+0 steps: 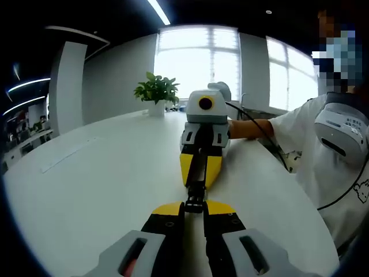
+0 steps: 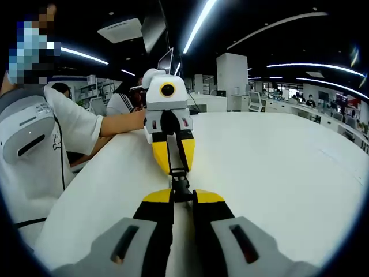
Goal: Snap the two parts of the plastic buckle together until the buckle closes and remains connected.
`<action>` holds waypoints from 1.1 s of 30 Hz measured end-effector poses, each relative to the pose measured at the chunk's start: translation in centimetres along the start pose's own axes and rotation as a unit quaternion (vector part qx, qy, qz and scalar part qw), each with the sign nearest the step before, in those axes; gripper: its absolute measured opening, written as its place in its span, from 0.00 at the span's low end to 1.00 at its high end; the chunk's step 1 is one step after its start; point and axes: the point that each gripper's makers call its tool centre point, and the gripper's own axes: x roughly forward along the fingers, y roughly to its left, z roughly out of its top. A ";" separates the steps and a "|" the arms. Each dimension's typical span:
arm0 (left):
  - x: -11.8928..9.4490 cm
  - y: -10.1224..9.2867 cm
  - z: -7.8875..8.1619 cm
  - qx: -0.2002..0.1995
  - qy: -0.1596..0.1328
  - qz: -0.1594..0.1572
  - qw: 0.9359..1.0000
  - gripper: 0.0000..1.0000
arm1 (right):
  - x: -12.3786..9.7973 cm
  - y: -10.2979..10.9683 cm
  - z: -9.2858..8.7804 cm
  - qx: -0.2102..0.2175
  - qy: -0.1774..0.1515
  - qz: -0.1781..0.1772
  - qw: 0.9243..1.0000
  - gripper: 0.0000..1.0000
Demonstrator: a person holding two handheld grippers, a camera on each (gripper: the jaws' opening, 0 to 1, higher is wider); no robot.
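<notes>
buckle (image 1: 195, 196) pinched between both grippers, join hidden

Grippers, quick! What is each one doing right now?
Left gripper: shut on one black buckle part.
Right gripper: shut on the other buckle part, tip to tip with the left one over the white table.

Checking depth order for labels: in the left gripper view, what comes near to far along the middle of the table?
left gripper shut on its buckle half → black buckle at the meeting point → right gripper facing it, shut on the other half → potted plant at the far table edge → window.
</notes>
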 end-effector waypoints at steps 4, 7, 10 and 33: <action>0.1 0.0 -0.2 -0.001 0.004 0.001 1.000 0.12 | 0.1 0.0 -0.2 0.000 0.005 0.001 1.000 0.12; 0.3 -0.1 -0.6 0.000 0.013 0.000 1.000 0.12 | 0.2 0.1 -0.3 -0.003 0.012 0.001 1.000 0.12; 0.4 -0.2 -0.7 0.003 0.017 0.001 1.000 0.12 | 0.3 0.2 -0.3 -0.003 0.016 0.002 1.000 0.12; 1.0 -0.8 -0.6 0.020 0.030 -0.012 0.999 0.10 | 0.6 0.8 -0.3 -0.027 0.035 0.004 0.999 0.10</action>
